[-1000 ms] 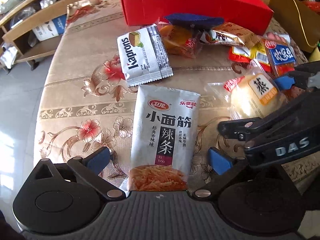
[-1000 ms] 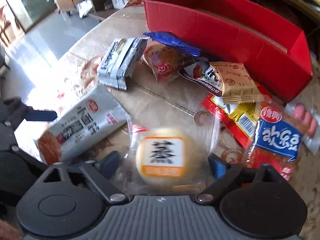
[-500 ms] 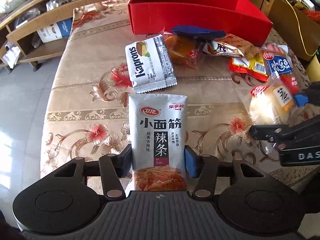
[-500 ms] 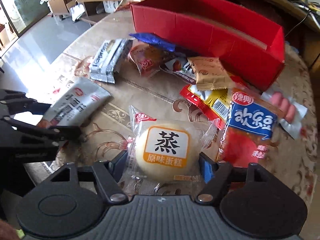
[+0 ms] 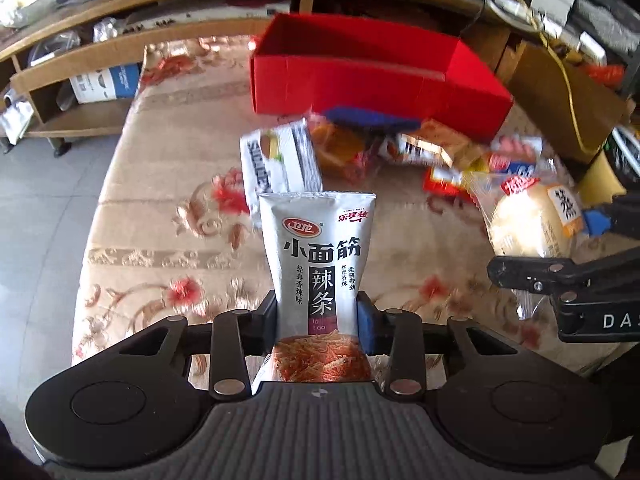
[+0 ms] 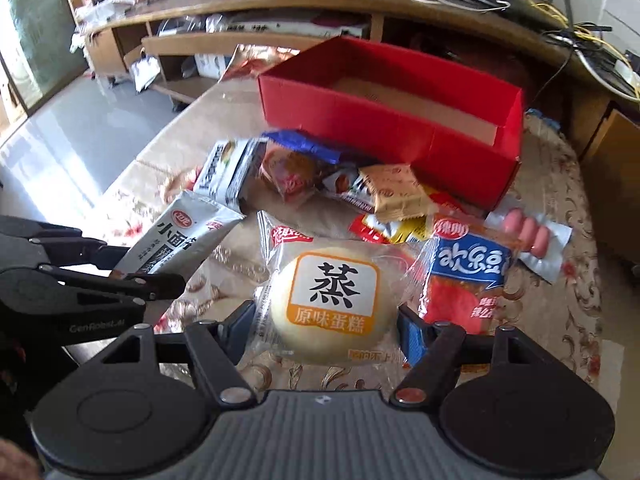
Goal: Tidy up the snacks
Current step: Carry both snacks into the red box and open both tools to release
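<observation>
Your left gripper (image 5: 318,314) has its jaws clamped on the grey spicy-strip packet (image 5: 318,256), held up off the counter (image 5: 160,240). Centre, loose snacks (image 6: 392,194) lie piled against the red box (image 6: 384,128). On the right, your right gripper (image 6: 326,330) has its jaws clamped on the wrapped steamed cake (image 6: 332,304), also lifted.

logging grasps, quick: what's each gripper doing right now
Left gripper: closed on the grey latiao packet.
Right gripper: closed on the wrapped steamed cake.
</observation>
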A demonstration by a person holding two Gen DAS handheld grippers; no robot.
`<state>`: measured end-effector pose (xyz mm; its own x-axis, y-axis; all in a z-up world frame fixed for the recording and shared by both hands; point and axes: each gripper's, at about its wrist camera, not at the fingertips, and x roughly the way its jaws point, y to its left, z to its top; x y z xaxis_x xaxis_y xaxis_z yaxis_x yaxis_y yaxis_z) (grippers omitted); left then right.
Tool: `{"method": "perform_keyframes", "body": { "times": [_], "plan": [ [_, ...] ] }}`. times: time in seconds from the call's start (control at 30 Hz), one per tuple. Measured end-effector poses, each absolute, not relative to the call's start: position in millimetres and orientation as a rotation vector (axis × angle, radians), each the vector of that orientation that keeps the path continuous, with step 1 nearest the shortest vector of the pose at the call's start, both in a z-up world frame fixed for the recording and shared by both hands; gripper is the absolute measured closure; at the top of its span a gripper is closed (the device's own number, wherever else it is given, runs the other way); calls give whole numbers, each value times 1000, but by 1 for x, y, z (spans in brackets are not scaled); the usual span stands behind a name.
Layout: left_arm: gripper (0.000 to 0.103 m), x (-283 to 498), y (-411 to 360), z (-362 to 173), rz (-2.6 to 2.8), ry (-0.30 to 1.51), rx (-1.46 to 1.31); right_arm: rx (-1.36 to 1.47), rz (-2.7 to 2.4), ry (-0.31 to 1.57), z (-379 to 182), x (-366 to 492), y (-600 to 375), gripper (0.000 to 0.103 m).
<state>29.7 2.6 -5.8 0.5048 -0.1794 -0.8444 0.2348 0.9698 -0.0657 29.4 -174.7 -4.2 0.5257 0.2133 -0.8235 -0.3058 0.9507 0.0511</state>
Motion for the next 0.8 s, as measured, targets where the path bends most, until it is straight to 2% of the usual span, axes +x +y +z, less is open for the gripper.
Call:
{"method": "perform_keyframes", "body": {
  "times": [0.37,0.8],
  "plan": [
    [57,75,-26,37,-266,885,42,15,258,858,30,57,-195,32],
    [57,198,-60,40,-265,830,-27,57,138,834,37,179,-228,32]
  ]
}}
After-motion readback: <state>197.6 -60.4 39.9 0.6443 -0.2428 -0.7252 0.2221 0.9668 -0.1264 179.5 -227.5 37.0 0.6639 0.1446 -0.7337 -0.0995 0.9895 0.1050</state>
